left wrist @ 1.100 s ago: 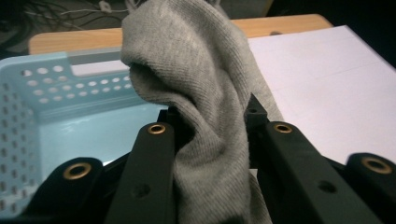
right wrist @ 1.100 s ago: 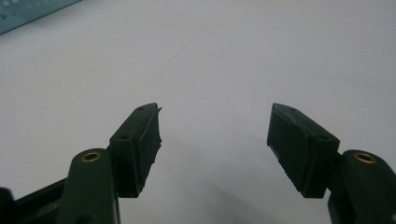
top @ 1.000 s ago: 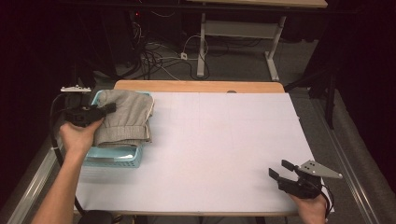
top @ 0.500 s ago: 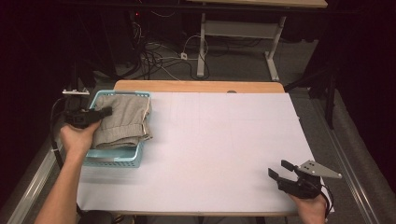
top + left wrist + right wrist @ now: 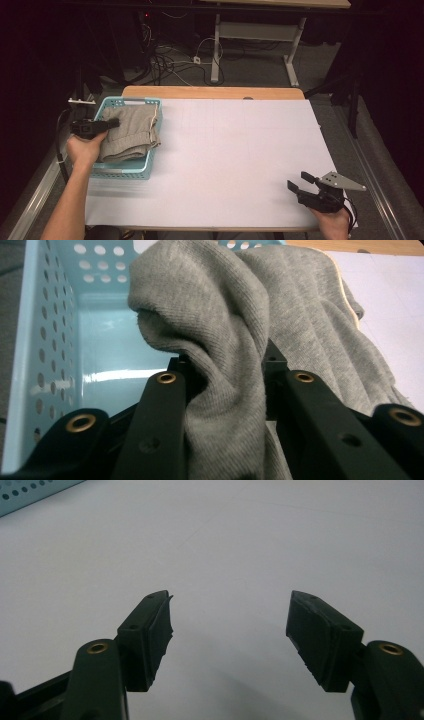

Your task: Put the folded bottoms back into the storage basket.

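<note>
a person at a white-covered table point(image 5: 225, 160) holds the left gripper point(image 5: 111, 123) clamped on a fold of grey knit cloth point(image 5: 129, 136), which lies bunched in a light blue perforated basket point(image 5: 120, 172) at the table's left edge. in the left gripper view the two black jaws pinch a thick ridge of the cloth point(image 5: 225, 340) between them, the fabric rising over the jaws and draping to the right across the basket point(image 5: 45, 340), one edge spilling over the rim toward the white surface. part of the basket's glossy floor lies bare to the left of the cloth. the left hand point(image 5: 85, 150) sits at the basket's near-left corner. well apart, at the table's near-right corner, the right hand point(image 5: 332, 222) holds the right gripper point(image 5: 299, 181) low over the bare surface, its jaws standing wide apart with nothing between them. the right gripper view shows the gap between the pads point(image 5: 160, 630) over plain white table point(image 5: 250, 540), with a corner of the basket point(image 5: 30, 492) far off at top left.
</note>
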{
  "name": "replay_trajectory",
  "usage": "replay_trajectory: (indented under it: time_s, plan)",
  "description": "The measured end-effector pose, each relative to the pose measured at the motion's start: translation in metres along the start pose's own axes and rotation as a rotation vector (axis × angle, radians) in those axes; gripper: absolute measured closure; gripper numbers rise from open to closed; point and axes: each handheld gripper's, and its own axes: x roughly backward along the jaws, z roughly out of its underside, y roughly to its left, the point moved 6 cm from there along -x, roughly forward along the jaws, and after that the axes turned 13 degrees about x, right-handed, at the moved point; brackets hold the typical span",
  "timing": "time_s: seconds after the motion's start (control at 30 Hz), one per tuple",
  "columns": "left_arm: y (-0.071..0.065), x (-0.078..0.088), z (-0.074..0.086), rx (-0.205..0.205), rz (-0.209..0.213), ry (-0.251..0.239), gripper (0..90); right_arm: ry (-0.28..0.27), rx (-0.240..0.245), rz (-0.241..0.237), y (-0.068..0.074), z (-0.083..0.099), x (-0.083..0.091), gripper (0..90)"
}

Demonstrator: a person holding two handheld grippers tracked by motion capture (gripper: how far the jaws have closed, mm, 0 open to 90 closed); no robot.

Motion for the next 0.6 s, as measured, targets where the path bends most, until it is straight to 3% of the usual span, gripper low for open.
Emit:
replay_trajectory:
  time_s: [0.2, 0.6]
  plan:
    - [0.004, -0.005, -0.001, 0.018, -0.008, 0.013, 71.4, 0.003, 0.0, -0.002, 0.001, 0.0, -0.001, 35.0]
    - [0.014, -0.026, 0.002, 0.035, -0.087, 0.068, 70.8, 0.003, 0.001, -0.003, 0.0, 0.0, -0.001, 35.0]
